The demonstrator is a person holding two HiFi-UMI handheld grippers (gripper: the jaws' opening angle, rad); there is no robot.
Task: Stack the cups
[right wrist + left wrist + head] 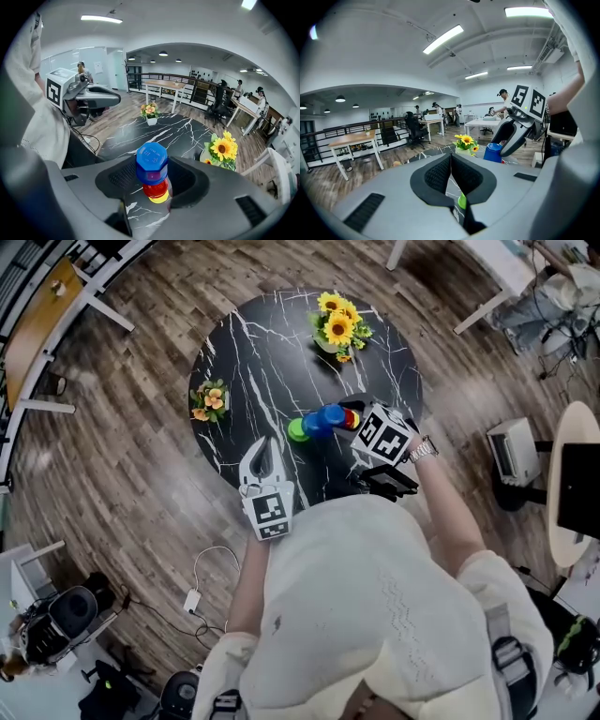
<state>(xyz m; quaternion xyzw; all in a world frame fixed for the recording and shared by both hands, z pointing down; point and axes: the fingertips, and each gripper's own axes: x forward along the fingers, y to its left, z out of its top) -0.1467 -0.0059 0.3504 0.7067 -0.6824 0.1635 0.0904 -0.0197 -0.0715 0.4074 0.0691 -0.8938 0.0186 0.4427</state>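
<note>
- Counted four cups: blue cup (pixel 150 157), red cup (pixel 155 188), yellow cup (pixel 160 198), green cup (pixel 298 430).
- Saw three stacked on the counter (pixel 272 352): blue uppermost with its six-sided base up, red beneath, yellow lowest. Found the green cup alone just beside the stack.
- Counted two tools and two marker cubes, right cube (pixel 384 435) and left cube (pixel 270 512).
- Counted two flower pots: sunflowers (pixel 337 326) at the far edge, a smaller orange-and-pink bunch (pixel 209 401) at the left edge.
- Found the left tool (pixel 450 161) closed tight, pads together, nothing gripped. Glimpsed only a sliver of green below its tips.
- Found the right tool (pixel 154 165) spread wide around the blue cup, pads just beside its sides and apparently not pressing, though hard to judge from so close.
- Could make out little of the yellow cup, mostly hidden under the red. Saw the counter's near edge cut off by the person's pale top (pixel 375 615).
- Noted glossy plastic on the cups and faint moulded print on the blue base.
- Noted black marble with white veins on the round counter, ribbed dark pads on both tools, and a wood-plank floor (pixel 141 427) around.
</note>
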